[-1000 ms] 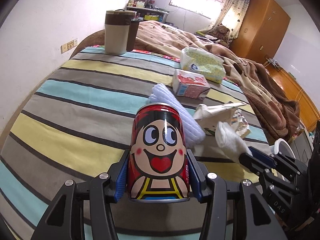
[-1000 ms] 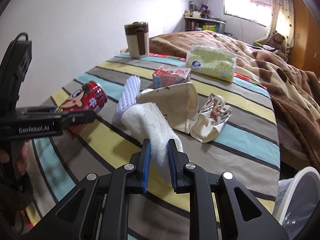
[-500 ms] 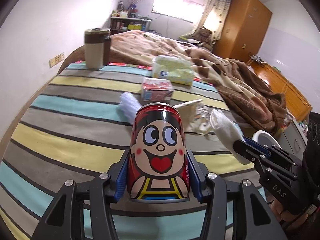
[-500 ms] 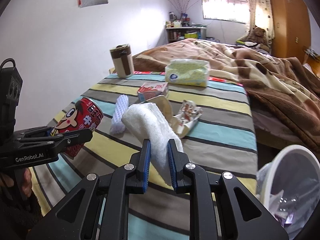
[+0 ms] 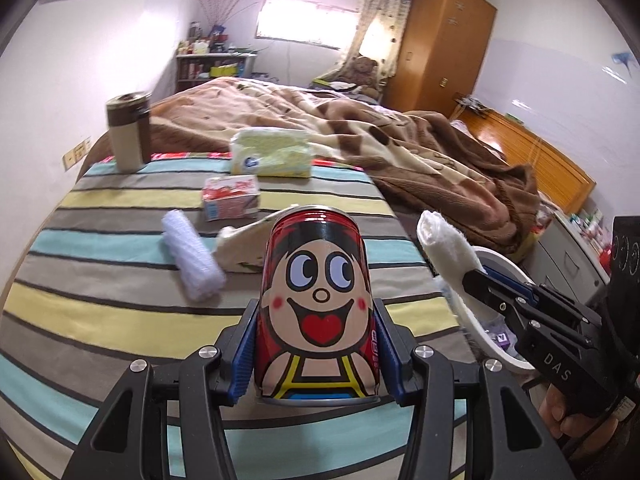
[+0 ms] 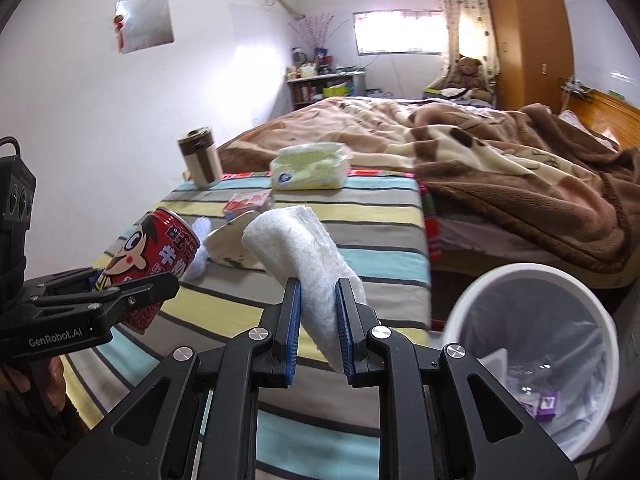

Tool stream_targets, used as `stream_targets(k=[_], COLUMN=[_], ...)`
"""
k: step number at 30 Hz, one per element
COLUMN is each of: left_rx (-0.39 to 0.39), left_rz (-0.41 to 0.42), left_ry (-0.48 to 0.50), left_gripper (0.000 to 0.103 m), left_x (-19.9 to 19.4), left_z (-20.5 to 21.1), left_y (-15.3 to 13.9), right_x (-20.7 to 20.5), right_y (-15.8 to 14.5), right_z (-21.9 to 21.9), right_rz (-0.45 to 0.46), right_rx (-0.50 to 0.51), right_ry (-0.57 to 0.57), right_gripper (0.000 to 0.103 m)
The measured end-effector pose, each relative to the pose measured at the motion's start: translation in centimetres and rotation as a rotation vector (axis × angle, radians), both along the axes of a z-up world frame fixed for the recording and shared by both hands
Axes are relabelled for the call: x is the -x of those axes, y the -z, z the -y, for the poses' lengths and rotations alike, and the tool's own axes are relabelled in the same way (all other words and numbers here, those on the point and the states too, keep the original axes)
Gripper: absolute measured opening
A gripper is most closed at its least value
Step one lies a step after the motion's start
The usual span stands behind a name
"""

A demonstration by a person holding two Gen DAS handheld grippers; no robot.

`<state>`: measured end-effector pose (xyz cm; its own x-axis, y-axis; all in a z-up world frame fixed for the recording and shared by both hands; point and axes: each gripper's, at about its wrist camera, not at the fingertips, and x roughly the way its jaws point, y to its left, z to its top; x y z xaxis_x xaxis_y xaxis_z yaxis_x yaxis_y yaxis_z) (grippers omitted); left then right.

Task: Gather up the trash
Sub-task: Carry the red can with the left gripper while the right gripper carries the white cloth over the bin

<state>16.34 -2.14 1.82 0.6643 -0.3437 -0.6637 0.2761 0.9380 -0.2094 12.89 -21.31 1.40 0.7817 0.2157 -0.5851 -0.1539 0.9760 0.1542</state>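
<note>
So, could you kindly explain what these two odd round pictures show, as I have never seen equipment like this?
There is no robot: a person carries a two-finger gripper in each hand, each with a wide-angle camera looking along its fingers. The left gripper is closed on a red cartoon can; the right gripper pinches a wad of white tissue. Each view also catches the other gripper. On the striped bedcover lie a white roll, a small carton, a tissue pack, a brown mug and crumpled wrappers. The white bin stands beside the bed.
</note>
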Motion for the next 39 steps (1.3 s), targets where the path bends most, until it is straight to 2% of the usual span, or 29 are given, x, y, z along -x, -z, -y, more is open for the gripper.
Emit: stream_targets(k=[18,31,39], left_rx=[-0.031,-0.041,-0.052], left_rz=[0.046,0.034,0.009], left_ry=[0.195,0.328,0.390], left_gripper=[0.052,0.052,0.052], left_x=[1.0,1.2,1.2], left_z=[10.5,17.6,21.3], left_y=[-1.2,-0.2,1.1], right_x=[2.5,3.8,3.8], right_y=[-0.2,0.9,2.2], right_z=[7.7,12.4,14.0], right_rz=[0.019,-0.019,-0.065], right_rx=[0.006,0.026,0.029], right_ry=[0.246,0.421,0.462], right_gripper=[0.018,0.018,0.018])
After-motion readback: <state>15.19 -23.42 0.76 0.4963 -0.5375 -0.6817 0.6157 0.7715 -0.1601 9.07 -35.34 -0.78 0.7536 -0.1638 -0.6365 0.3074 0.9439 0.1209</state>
